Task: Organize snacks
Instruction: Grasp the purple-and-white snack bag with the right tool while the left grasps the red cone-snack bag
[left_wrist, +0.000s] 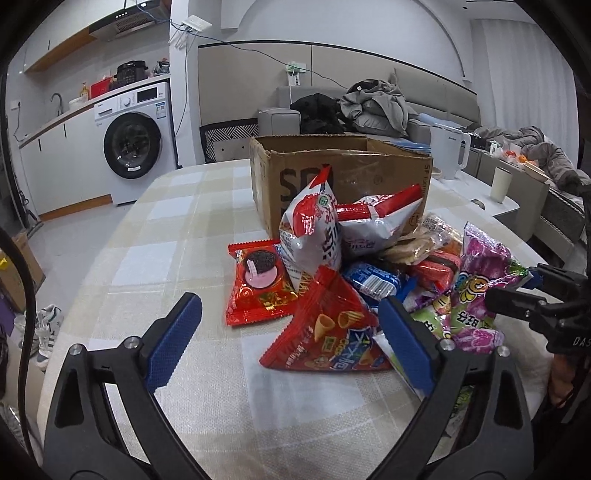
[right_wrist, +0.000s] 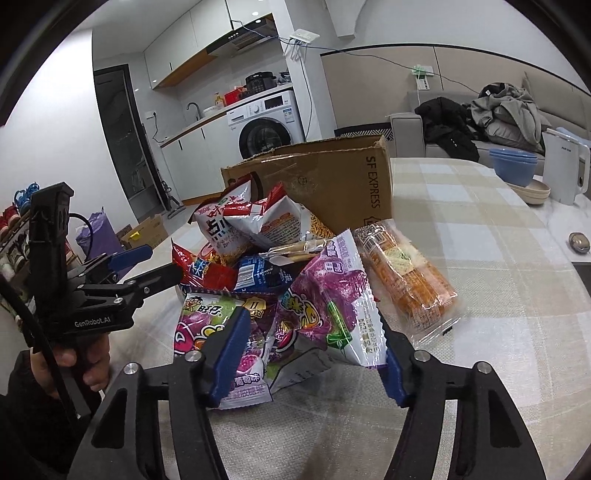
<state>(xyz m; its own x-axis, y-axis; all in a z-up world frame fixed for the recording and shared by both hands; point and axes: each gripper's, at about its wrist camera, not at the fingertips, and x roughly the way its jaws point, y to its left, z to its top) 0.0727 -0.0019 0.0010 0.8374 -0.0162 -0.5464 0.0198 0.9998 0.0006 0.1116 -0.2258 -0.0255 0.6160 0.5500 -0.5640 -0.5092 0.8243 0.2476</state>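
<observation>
Red, purple and blue snack packets (left_wrist: 369, 280) lie heaped on the checked counter (left_wrist: 155, 236), just near of the cardboard box (left_wrist: 343, 173). Left gripper (left_wrist: 290, 332) and right gripper (right_wrist: 314, 354): jaws wide, holding nothing.

A pile of snack bags (left_wrist: 373, 273) sits on the checked counter (left_wrist: 177, 236), right in front of a brown cardboard box (left_wrist: 332, 173). The left gripper (left_wrist: 288, 341) is wide apart, with blue fingers (left_wrist: 173, 339). A red corn snack bag (left_wrist: 328, 328) lies between them, at the front of the pile. A red cookie pack (left_wrist: 258, 280) lies flat on the pile's left side. A purple candy bag (left_wrist: 476, 291) is on the right, near the right gripper (left_wrist: 535, 291).
</observation>
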